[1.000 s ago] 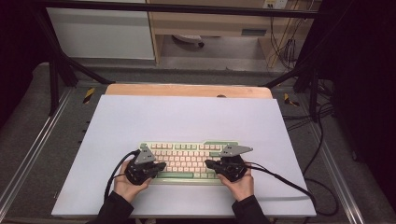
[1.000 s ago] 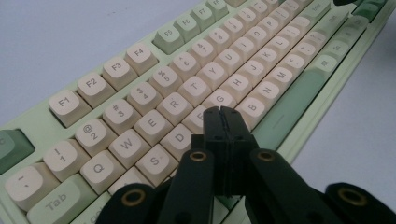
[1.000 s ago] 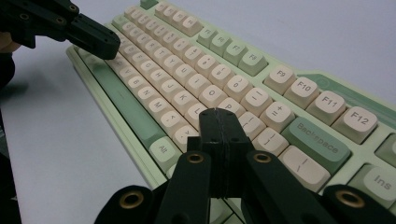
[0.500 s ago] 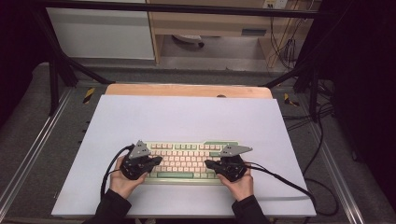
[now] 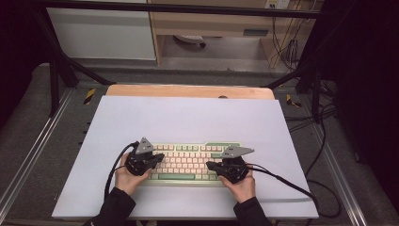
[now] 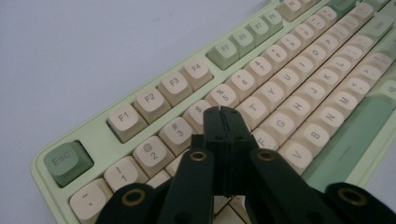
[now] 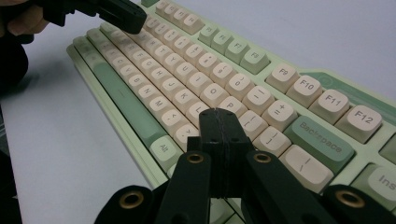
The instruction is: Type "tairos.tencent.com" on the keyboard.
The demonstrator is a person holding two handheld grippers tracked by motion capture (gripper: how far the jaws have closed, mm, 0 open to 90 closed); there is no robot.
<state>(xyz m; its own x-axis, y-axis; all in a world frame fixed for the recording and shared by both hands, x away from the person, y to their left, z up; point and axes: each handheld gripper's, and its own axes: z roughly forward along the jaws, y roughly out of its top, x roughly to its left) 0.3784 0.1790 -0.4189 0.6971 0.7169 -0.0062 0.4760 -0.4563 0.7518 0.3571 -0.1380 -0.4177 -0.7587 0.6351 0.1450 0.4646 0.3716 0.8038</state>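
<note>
A pale green keyboard (image 5: pixel 188 149) with cream keys lies near the front of a white mat. My left gripper (image 5: pixel 160 157) rests over the keyboard's left end, held in a hand, its black jaws pressed together with nothing between them. In the left gripper view the shut gripper tip (image 6: pixel 222 112) hovers above the number and letter keys of the keyboard (image 6: pixel 299 74), near 4 and 5. My right gripper (image 5: pixel 210 165) sits over the right end, also shut and empty. Its tip (image 7: pixel 218 114) hangs above keys left of Backspace on the keyboard (image 7: pixel 187 70). The left gripper (image 7: pixel 116 14) shows far off.
The white mat (image 5: pixel 188 117) covers most of a wooden table (image 5: pixel 188 91). Black cables (image 5: pixel 282 181) trail from the right gripper across the mat's right front. Metal rails (image 5: pixel 42 141) run along both sides, and dark frame legs stand at the back.
The left gripper has crept a little toward the far side over the keyboard's left end. The right gripper has kept still.
</note>
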